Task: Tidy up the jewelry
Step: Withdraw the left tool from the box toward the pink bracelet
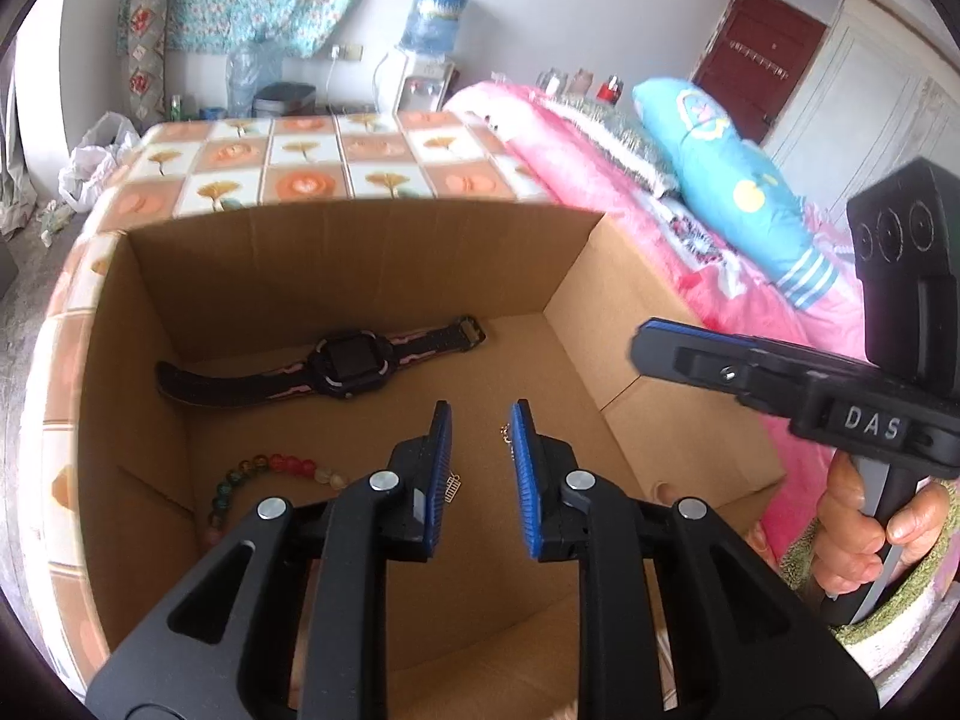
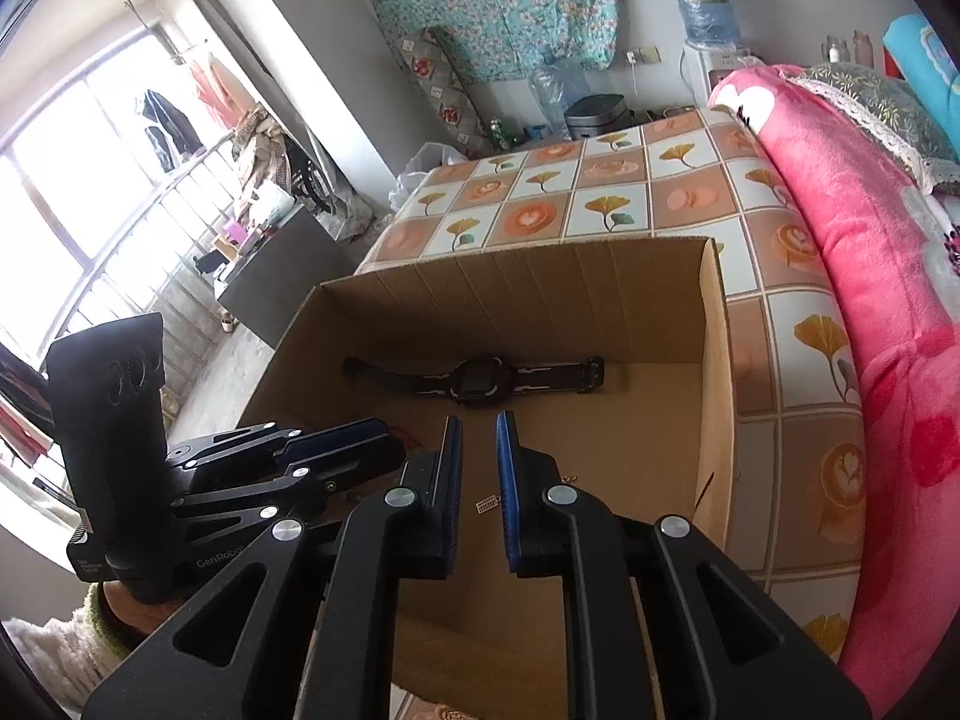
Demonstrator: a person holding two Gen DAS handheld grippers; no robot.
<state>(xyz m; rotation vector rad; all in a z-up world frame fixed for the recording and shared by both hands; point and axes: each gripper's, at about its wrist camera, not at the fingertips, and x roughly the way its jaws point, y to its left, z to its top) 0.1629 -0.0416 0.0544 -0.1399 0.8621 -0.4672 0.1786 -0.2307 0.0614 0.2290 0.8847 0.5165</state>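
Note:
An open cardboard box (image 1: 360, 264) (image 2: 717, 360) stands on a bed. On its floor lie a black watch (image 1: 345, 363) (image 2: 480, 387), a bead bracelet (image 1: 270, 474) of red, green and pale beads at the left, and a thin gold chain with a small gold pendant (image 1: 454, 487) (image 2: 487, 504). My left gripper (image 1: 480, 420) is open and empty above the box floor, over the chain. My right gripper (image 2: 478, 429) is open and empty, also above the chain. It shows side-on in the left wrist view (image 1: 654, 348).
The bed has a checked sheet (image 1: 312, 162) with flower prints. A pink blanket (image 2: 870, 276) and a blue pillow (image 1: 720, 180) lie to the right. A water dispenser (image 1: 429, 54) stands by the far wall. A window and railing (image 2: 90, 180) are to the left.

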